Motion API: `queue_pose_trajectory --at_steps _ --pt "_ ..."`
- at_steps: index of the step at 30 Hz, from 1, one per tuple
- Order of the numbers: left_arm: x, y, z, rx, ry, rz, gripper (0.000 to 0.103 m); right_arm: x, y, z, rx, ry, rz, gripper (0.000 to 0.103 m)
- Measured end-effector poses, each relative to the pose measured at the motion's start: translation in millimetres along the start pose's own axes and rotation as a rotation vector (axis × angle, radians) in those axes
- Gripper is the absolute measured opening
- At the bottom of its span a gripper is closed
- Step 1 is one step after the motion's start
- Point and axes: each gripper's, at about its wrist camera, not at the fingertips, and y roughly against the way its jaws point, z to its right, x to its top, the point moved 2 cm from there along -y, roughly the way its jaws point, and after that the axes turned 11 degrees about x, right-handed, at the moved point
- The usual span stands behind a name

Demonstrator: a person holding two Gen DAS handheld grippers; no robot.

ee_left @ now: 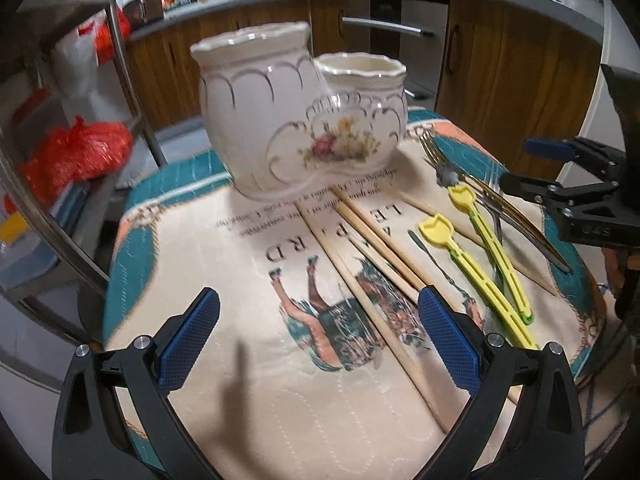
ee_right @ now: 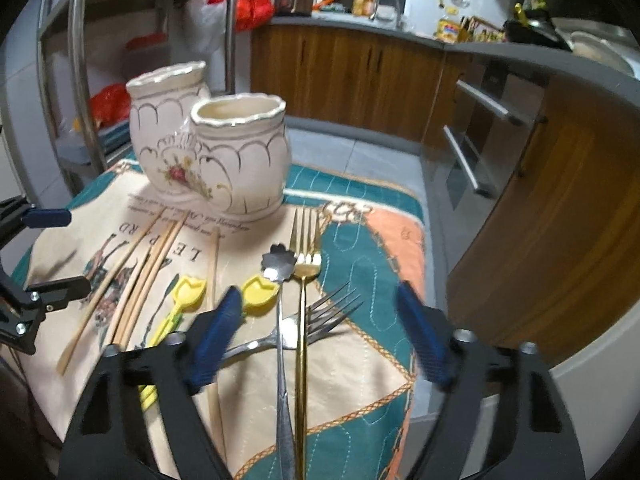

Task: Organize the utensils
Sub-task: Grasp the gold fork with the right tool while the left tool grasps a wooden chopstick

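Starting pick-up step; nothing in cream ceramic twin-pot holder yet. Left view: left claw wide open, empty, above wooden chopsticks on printed cloth over counter.

Right view: right claw partly open, gripping nothing, w/ gold fork & silver flower-end spoon betw. jaws. Next prob.: lower, pinch one handle, carry to holder.

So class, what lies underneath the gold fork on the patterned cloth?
A silver fork crosses under the gold fork beside a flower-headed silver spoon. Cloth lies below; the crossing point itself is covered.
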Motion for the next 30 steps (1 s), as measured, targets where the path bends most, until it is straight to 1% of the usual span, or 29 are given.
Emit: queue_pose_trajectory --at_steps 2,3,5,6,8,9,10,12,13,16,18,20,22,28,30 --pt "0.6 -2.7 1.6 -0.021 0.004 -0.023 0.086 0.4 -6.6 1.8 0.026 -0.009 -0.030 0.057" --pt "0.8 -4.1 1.7 -0.027 0.009 -0.031 0.084 0.4 -9.6 2.4 0.033 -0.011 -0.045 0.054" --pt "1.2 -5.6 4.1 -0.044 0.015 -0.043 0.073 0.9 -13.8 2.8 0.044 -0.008 -0.066 0.044" --pt "1.9 -7.1 5.5 -0.044 0.014 -0.048 0.070 1.2 -15.1 2.7 0.049 -0.007 -0.072 0.041" --pt "1.8 -10.5 9.4 -0.054 0.011 -0.061 0.059 2.2 -18.7 1.8 0.062 -0.004 -0.086 0.030" --pt "1.1 -11.8 13.0 -0.065 0.005 -0.067 0.056 2.3 -20.6 1.4 0.068 -0.002 -0.093 0.028" --pt "1.9 -13.0 13.8 -0.069 0.001 -0.070 0.050 2.7 -23.3 0.7 0.076 0.000 -0.101 0.026" --pt "1.2 -14.4 18.0 -0.069 -0.014 -0.077 0.044 3.8 -28.1 0.3 0.085 0.001 -0.114 0.023" --pt "1.0 -15.1 18.9 -0.067 -0.021 -0.083 0.039 4.2 -30.3 0.2 0.086 0.000 -0.121 0.021" --pt "-0.4 -17.9 21.1 -0.053 -0.035 -0.091 0.034 5.7 -37.0 1.0 0.090 -0.006 -0.144 0.017" --pt "-0.6 -18.1 20.5 -0.046 -0.044 -0.091 0.032 7.8 -39.0 0.9 0.086 -0.003 -0.146 0.016" --pt "-1.0 -17.6 19.6 -0.048 -0.044 -0.091 0.029 10.1 -39.9 1.9 0.078 -0.005 -0.155 0.012" --pt "-0.9 -17.9 17.8 -0.051 -0.046 -0.091 0.028 10.7 -40.1 3.0 0.073 -0.006 -0.160 0.010" --pt "2.4 -21.7 17.6 -0.040 -0.050 -0.095 0.028 12.5 -51.0 4.6 0.053 -0.012 -0.202 0.010" --pt "3.6 -22.6 19.3 -0.038 -0.051 -0.094 0.030 15.1 -53.3 5.6 0.050 -0.021 -0.204 0.010"
